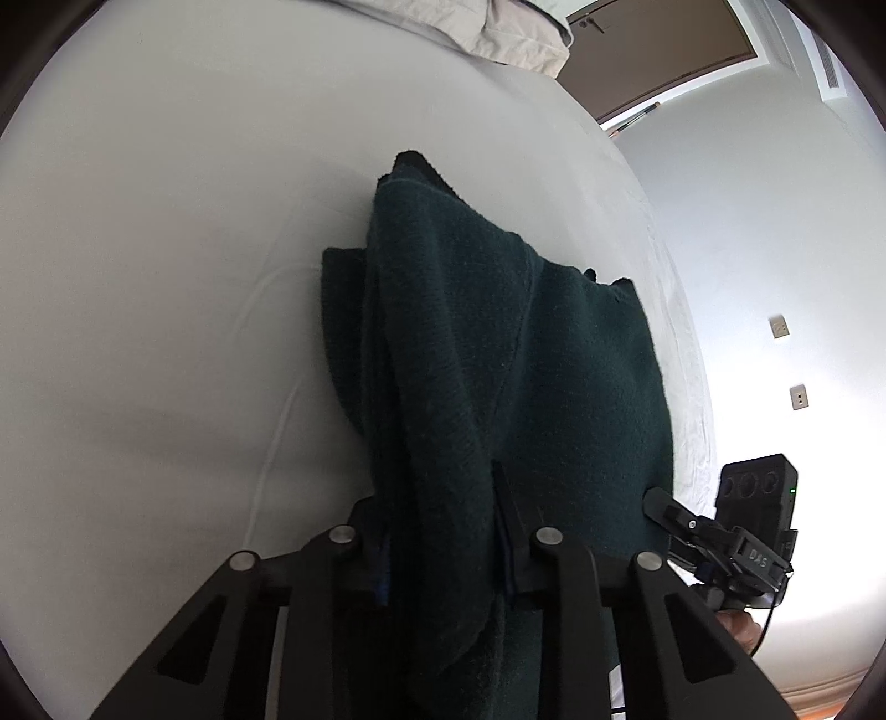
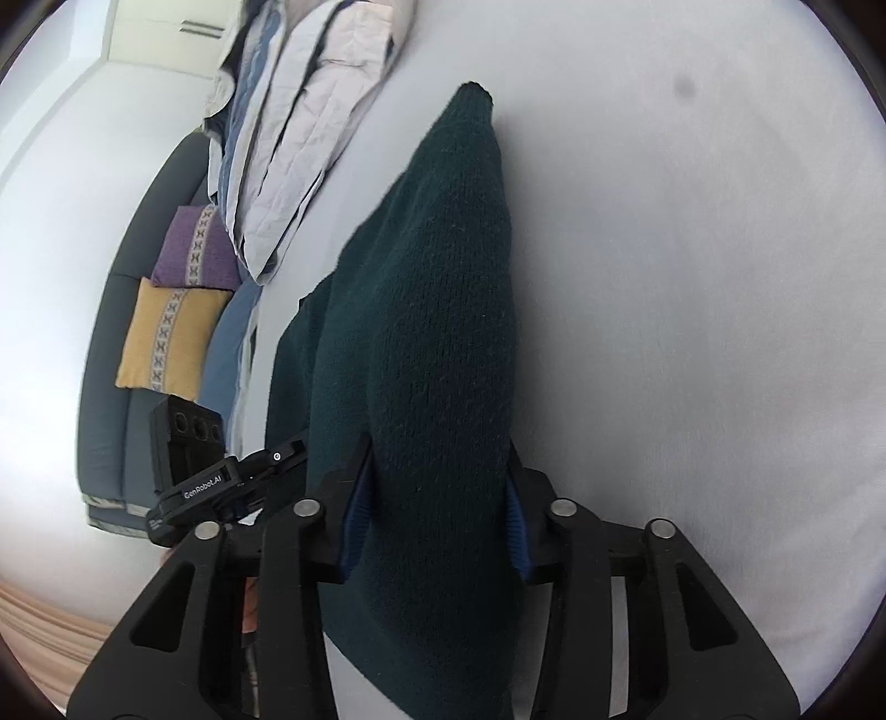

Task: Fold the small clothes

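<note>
A white bed (image 1: pixel 166 277) is filling most of both views, its sheet lying smooth with faint creases. A pale crumpled quilt (image 2: pixel 299 144) is resting along the bed's far edge. A brown door (image 1: pixel 664 50) is standing in the white wall (image 1: pixel 764 232), which is carrying two small wall sockets (image 1: pixel 798 397). A grey-blue sofa (image 2: pixel 111 343) is sitting beside the bed, holding a purple cushion (image 2: pixel 191 255) above a yellow cushion (image 2: pixel 166 338). Soft daylight is washing over everything, and a strip of wooden floor (image 2: pixel 39 626) is showing at the bottom left.
</note>
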### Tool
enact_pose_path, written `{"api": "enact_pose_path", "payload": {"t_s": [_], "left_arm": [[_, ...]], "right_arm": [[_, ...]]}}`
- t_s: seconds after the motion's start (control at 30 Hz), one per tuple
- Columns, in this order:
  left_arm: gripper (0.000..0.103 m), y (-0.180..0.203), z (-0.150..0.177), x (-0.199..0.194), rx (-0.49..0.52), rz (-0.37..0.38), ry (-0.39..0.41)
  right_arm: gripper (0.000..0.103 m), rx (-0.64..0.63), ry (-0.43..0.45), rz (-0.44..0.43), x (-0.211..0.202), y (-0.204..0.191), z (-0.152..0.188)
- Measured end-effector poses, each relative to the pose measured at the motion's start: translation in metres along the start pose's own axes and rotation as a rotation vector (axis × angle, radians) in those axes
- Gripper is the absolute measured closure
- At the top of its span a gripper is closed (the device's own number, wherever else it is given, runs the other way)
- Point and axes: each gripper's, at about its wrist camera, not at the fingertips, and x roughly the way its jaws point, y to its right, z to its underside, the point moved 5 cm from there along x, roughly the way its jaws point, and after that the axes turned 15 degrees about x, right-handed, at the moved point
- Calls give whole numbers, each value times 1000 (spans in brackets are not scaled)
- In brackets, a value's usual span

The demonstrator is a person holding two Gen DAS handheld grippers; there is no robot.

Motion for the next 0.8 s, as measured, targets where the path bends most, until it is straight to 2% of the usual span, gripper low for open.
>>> {"api": "enact_pose_path", "payload": {"t_s": [0.2,0.43,0.6,0.67,0.8], "left_arm": [[77,47,16,-38,55,-2,44],[77,116,68,-90,157,16,104],[77,155,128,-97,254,-18,85],[77,152,152,-98,252,-20,66],[76,139,187,-62,213,-39,-3]], "right_arm": [[68,-67,46,-33,-50,-32,30],[68,-122,74,-105,-131,-42,93],[68,-109,92,-129,-169,-12,152],[68,-101,85,-124,-171,5,172],[68,-50,69,-92,-159,46,192]]}}
